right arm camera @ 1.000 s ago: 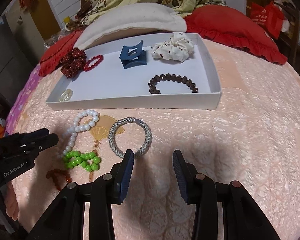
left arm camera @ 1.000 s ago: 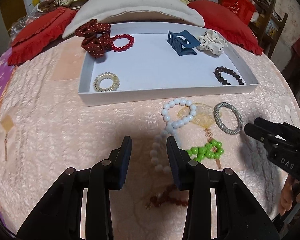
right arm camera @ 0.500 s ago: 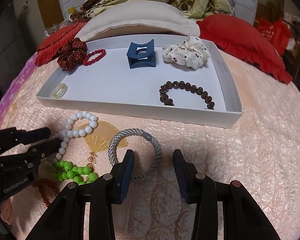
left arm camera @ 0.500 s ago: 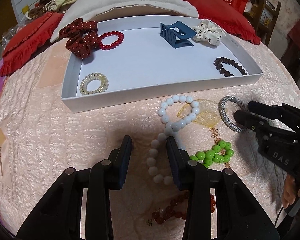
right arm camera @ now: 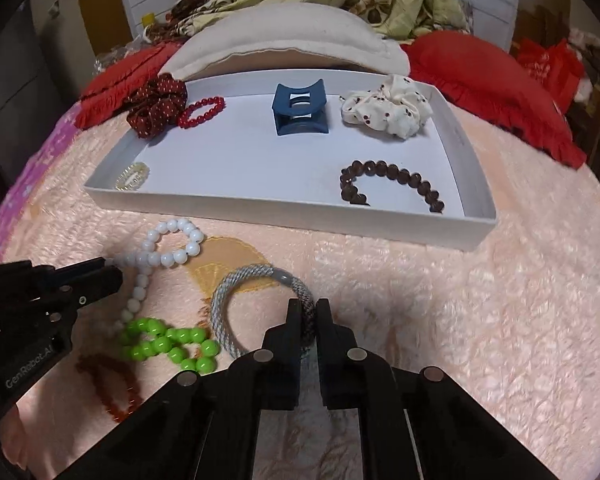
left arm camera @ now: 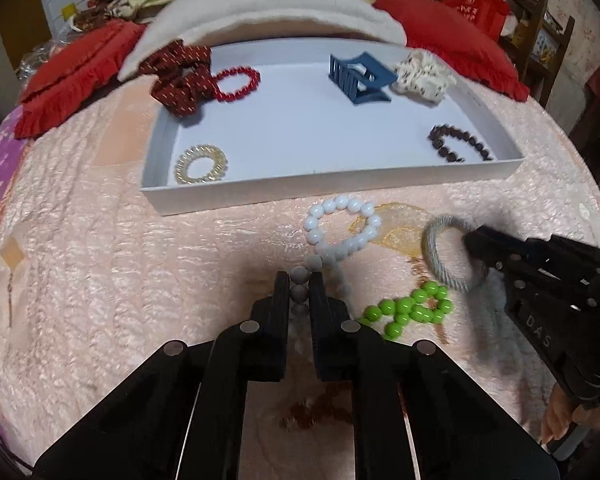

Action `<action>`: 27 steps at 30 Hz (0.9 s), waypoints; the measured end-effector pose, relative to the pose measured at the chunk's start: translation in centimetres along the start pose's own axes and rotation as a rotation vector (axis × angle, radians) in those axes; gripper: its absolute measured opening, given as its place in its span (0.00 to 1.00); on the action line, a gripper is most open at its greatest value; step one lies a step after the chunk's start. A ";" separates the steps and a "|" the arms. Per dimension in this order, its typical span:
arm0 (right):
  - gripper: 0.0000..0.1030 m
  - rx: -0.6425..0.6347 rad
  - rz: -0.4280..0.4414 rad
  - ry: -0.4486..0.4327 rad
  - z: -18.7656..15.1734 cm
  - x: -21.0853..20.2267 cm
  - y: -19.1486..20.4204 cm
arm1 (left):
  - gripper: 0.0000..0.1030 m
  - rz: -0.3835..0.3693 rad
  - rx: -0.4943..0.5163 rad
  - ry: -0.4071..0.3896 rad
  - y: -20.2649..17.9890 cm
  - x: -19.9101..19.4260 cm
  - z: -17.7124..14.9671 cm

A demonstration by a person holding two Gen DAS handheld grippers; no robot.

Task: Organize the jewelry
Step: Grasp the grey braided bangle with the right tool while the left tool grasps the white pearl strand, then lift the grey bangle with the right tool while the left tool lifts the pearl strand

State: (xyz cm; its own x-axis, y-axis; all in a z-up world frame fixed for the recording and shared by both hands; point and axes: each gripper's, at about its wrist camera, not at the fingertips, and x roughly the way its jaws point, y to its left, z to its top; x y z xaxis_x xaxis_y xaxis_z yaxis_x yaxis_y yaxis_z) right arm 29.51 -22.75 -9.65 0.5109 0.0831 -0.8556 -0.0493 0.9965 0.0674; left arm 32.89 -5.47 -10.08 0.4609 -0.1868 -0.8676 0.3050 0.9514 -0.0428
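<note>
A white tray point(left arm camera: 260, 194) point(right arm camera: 284, 214) lies on the pink quilt and holds scrunchies, bracelets and a blue hair claw point(left arm camera: 358, 76) point(right arm camera: 300, 110). My left gripper point(left arm camera: 299, 284) point(right arm camera: 108, 276) is shut on the white bead necklace point(left arm camera: 342, 222) point(right arm camera: 172, 246) in front of the tray. My right gripper point(right arm camera: 306, 312) point(left arm camera: 474, 242) is shut on the grey woven bangle point(right arm camera: 252, 280) point(left arm camera: 440, 256) to its right. A green bead bracelet point(left arm camera: 410, 312) point(right arm camera: 168, 344) and a dark red bead string point(left arm camera: 320, 408) point(right arm camera: 108, 384) lie loose on the quilt, nearer than the necklace.
In the tray are a dark red scrunchie point(left arm camera: 180, 74), a red bead bracelet point(left arm camera: 236, 84), a clear coil tie point(left arm camera: 200, 164), a cream scrunchie point(right arm camera: 388, 110) and a brown bead bracelet point(right arm camera: 388, 180). A white pillow point(right arm camera: 288, 40) and red cushions point(right arm camera: 492, 84) lie behind the tray.
Both grippers moved forward and closed: the left on the white bead necklace, the right on the grey bangle. Both were open before.
</note>
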 end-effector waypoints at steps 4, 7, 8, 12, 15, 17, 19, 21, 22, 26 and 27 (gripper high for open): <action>0.06 0.047 0.038 -0.045 -0.5 -2.5 -0.5 | 0.08 -0.025 -0.022 -0.043 0.0 -3.4 -0.4; 0.06 0.087 0.065 -0.096 -1.0 -5.1 -1.1 | 0.08 -0.036 -0.033 -0.086 -0.1 -6.1 -0.8; 0.06 0.102 0.073 -0.114 -1.2 -6.1 -1.3 | 0.08 -0.043 -0.043 -0.099 0.0 -7.2 -1.0; 0.06 0.130 0.098 -0.158 -2.3 -9.1 -1.4 | 0.08 -0.057 -0.081 -0.149 0.3 -10.3 -2.2; 0.06 0.127 0.104 -0.184 -3.2 -10.8 -0.9 | 0.08 -0.037 -0.096 -0.174 0.4 -11.9 -3.2; 0.06 0.125 0.106 -0.201 -4.0 -11.8 -0.6 | 0.08 -0.023 -0.100 -0.186 0.4 -12.9 -3.9; 0.06 0.124 0.107 -0.211 -4.5 -12.5 -0.2 | 0.08 0.002 -0.100 -0.201 0.3 -14.0 -4.8; 0.06 0.129 0.115 -0.217 -5.1 -13.2 0.0 | 0.08 0.028 -0.103 -0.220 0.1 -15.1 -5.7; 0.06 0.134 0.121 -0.218 -5.4 -13.5 0.1 | 0.08 0.037 -0.103 -0.226 0.2 -15.4 -6.1; 0.06 0.152 0.138 -0.218 -6.5 -14.4 0.5 | 0.08 0.089 -0.107 -0.251 0.0 -16.9 -7.4; 0.06 0.151 0.139 -0.217 -6.8 -14.6 0.6 | 0.08 0.099 -0.107 -0.253 -0.1 -17.2 -7.8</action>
State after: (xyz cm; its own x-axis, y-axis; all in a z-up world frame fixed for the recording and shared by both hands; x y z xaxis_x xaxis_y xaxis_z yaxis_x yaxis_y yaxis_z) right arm 16.21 -23.42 -0.64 0.6804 0.2027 -0.7043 -0.0116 0.9639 0.2662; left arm 18.46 -0.48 1.01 0.6816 -0.1345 -0.7193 0.1650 0.9859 -0.0280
